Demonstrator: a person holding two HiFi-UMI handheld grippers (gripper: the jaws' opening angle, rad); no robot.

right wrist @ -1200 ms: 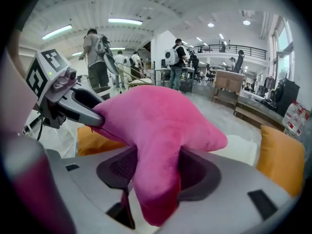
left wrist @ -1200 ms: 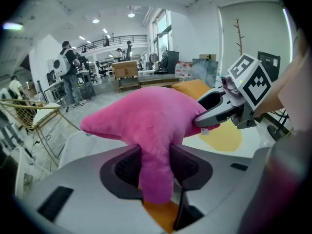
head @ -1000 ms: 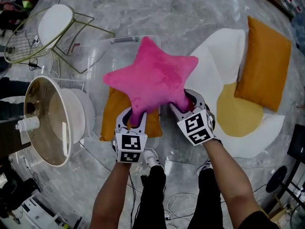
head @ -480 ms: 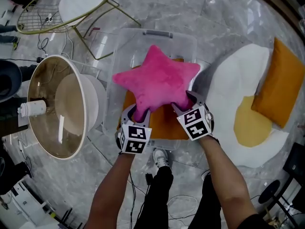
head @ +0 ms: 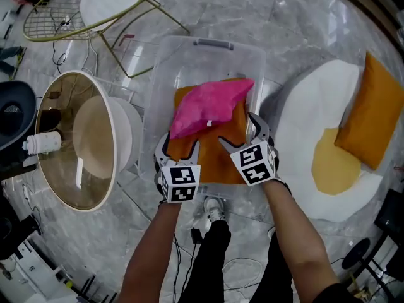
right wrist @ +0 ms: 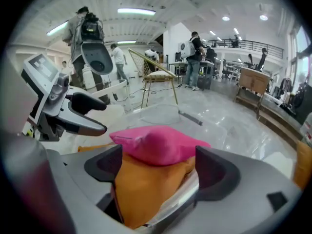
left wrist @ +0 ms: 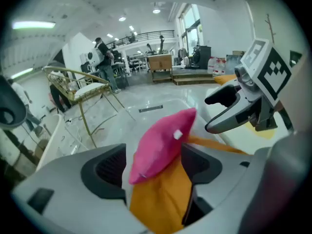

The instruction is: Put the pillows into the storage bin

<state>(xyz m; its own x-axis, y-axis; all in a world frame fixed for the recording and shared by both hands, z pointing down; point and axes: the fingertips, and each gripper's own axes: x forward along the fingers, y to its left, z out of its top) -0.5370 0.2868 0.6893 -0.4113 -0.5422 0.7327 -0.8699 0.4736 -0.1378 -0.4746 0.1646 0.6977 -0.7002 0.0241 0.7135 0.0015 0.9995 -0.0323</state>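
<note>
Head view: left tool (head: 181, 149), right tool (head: 242, 136), jaws just opened, empty. Pink pillow (head: 205, 106), let go, lies on orange pillow (head: 218, 161) in bin (head: 208, 43). Egg pillow (head: 315, 137), right, awaits.

- Your pink pillow (head: 208, 106) hides the middle of the orange pillow (head: 221, 153) under it.
- The head view's top edge cuts off the chair (head: 110, 2).
- Distant people (left wrist: 105, 57) in your 2 gripper views are too small to make out.

A plush pink pillow (head: 208, 106) lies tilted atop a flat orange pillow (head: 221, 160) inside the clear storage bin (head: 208, 43) (open-topped), with a second orange cushion (head: 369, 115) well apart on the right.
</note>
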